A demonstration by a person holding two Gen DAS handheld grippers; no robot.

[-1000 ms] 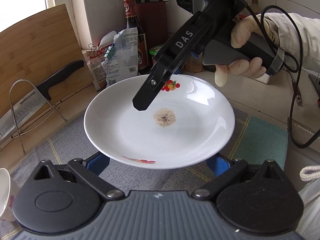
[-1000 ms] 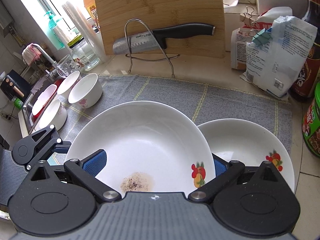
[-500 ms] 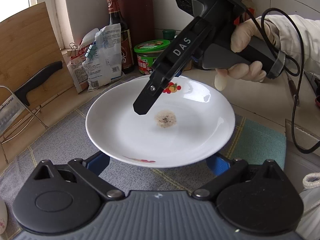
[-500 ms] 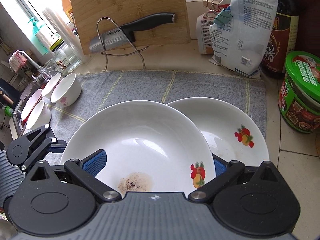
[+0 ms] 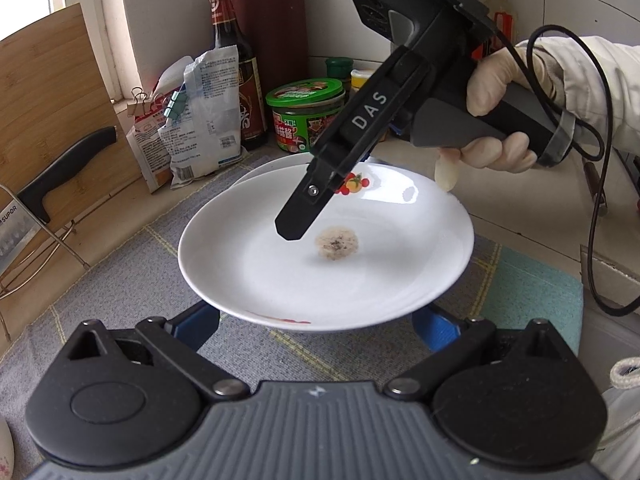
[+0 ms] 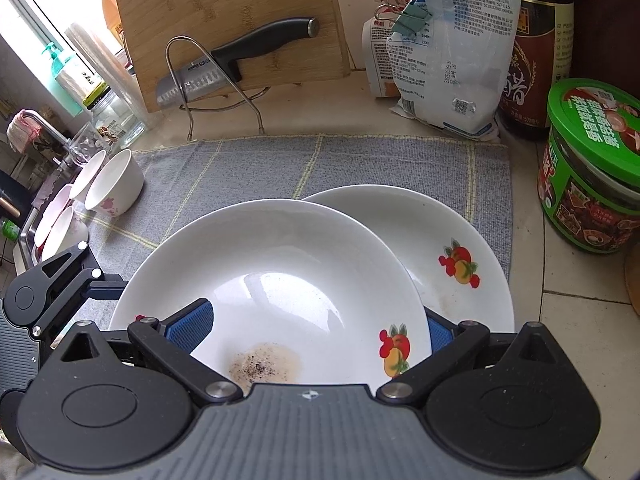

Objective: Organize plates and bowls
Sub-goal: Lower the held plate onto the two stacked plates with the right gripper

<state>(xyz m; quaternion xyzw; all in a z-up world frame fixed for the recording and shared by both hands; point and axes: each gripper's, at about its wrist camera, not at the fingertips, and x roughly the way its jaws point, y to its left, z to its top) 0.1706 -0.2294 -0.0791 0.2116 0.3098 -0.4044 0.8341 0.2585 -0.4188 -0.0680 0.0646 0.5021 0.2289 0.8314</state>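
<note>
Now, my right gripper (image 6: 316,328): pinching the stained plate (image 6: 276,280) over the second plate (image 6: 452,240).
Left gripper (image 5: 316,330): spread, apparently under the plate's rim.

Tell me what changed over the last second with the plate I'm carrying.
The soiled plate, held between both grippers, has travelled right across the grey mat and now overlaps the second plate, which lies by the green tub. The bowls have dropped back toward the left edge. Unchanged: the right gripper reaches over the far rim, the left gripper brackets the near rim, nothing let go.
</note>
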